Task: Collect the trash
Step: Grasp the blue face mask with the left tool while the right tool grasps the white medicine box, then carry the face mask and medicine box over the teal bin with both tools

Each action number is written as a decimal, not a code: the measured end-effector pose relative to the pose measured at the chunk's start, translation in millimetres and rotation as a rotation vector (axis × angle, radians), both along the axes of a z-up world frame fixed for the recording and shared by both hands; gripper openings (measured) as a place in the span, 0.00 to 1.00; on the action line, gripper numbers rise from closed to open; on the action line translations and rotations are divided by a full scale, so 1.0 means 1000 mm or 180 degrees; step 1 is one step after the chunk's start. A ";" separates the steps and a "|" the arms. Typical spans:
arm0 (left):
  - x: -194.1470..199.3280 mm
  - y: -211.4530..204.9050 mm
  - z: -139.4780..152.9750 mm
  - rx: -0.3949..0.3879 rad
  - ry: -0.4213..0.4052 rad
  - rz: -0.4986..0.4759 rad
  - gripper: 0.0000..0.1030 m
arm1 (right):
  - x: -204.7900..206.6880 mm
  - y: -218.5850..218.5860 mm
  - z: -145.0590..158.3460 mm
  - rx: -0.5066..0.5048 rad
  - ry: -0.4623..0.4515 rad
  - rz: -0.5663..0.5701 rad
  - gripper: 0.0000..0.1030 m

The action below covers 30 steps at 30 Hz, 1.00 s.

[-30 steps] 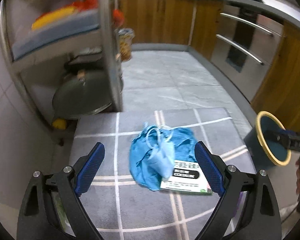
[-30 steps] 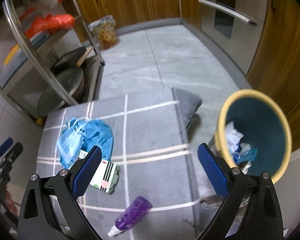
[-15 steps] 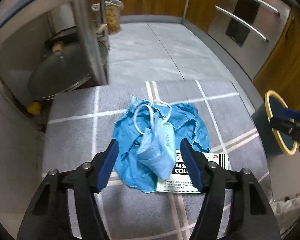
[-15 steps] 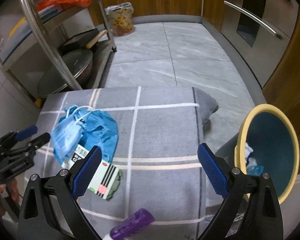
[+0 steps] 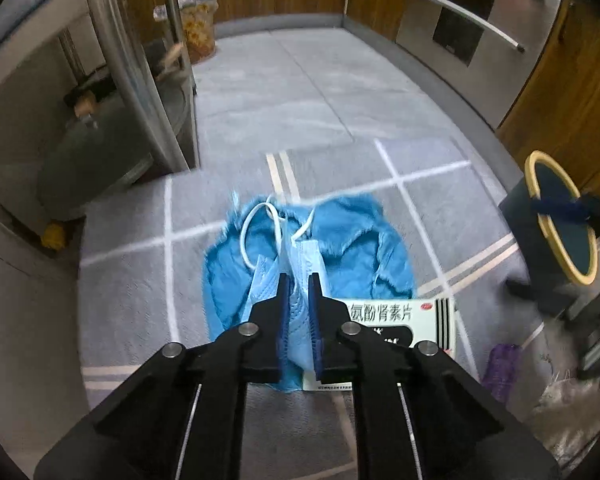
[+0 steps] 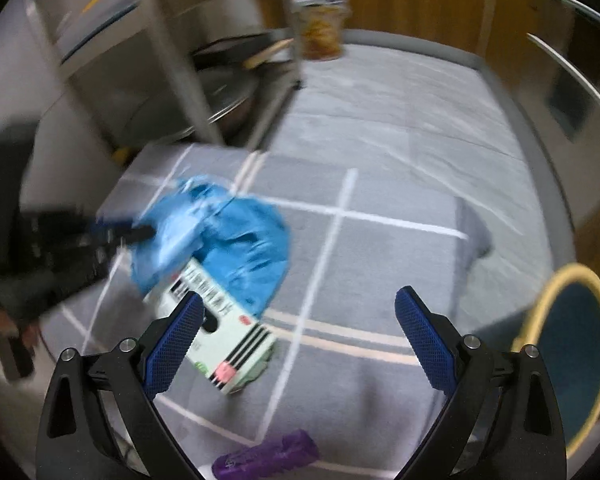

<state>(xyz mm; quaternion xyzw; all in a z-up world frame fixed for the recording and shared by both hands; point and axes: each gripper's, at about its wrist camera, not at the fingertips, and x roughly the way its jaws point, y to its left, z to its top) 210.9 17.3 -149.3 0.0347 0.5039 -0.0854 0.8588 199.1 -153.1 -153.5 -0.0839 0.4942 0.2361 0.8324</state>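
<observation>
My left gripper (image 5: 298,284) is shut on a light blue face mask (image 5: 300,264) with white ear loops. The mask lies on a crumpled blue cloth (image 5: 356,256) on the grey checked rug (image 5: 124,280). A white and green medicine box (image 5: 396,320) lies partly under the cloth. In the right wrist view my right gripper (image 6: 298,336) is open and empty above the rug, with the medicine box (image 6: 220,340) by its left finger and the blue cloth (image 6: 244,244) beyond. A purple bottle (image 6: 266,458) lies just below it. The left gripper (image 6: 132,232) shows there at the mask.
A blue bin with a yellow rim (image 5: 560,220) stands at the rug's right edge; it also shows in the right wrist view (image 6: 576,356). A steel rack (image 5: 140,92) with pans stands at the left. Wooden cabinets (image 5: 580,92) and an oven line the right.
My left gripper moved down to the mask and closed on it. My right gripper swung left, away from the bin and toward the medicine box.
</observation>
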 end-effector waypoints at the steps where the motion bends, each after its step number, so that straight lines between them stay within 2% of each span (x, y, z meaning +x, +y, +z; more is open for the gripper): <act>1: -0.001 0.002 0.007 -0.0033 -0.0050 0.0012 0.08 | -0.003 0.006 -0.002 -0.0007 0.0001 0.0113 0.93; 6: -0.009 0.008 0.050 -0.0087 -0.0368 0.0082 0.08 | -0.023 0.040 -0.018 0.0002 0.0043 0.0635 0.93; 9: -0.011 0.012 0.061 -0.0127 -0.0449 0.0106 0.08 | -0.030 0.056 -0.032 -0.0100 0.0051 0.0843 0.93; 11: -0.010 0.017 0.061 -0.0165 -0.0431 0.0150 0.08 | -0.029 0.065 -0.041 -0.0184 0.0040 0.0947 0.93; 16: -0.007 0.023 0.057 -0.0157 -0.0374 0.0167 0.08 | -0.023 0.079 -0.054 -0.0146 0.0183 0.1169 0.93; 22: -0.005 0.026 0.055 -0.0187 -0.0352 0.0150 0.08 | -0.021 0.093 -0.070 -0.0345 0.0167 0.1376 0.93; 26: -0.004 0.025 0.053 -0.0165 -0.0332 0.0132 0.08 | -0.021 0.095 -0.073 -0.0411 0.0134 0.1428 0.78; 30: -0.003 0.024 0.055 -0.0185 -0.0344 0.0131 0.08 | -0.022 0.094 -0.065 -0.0376 0.0032 0.1447 0.75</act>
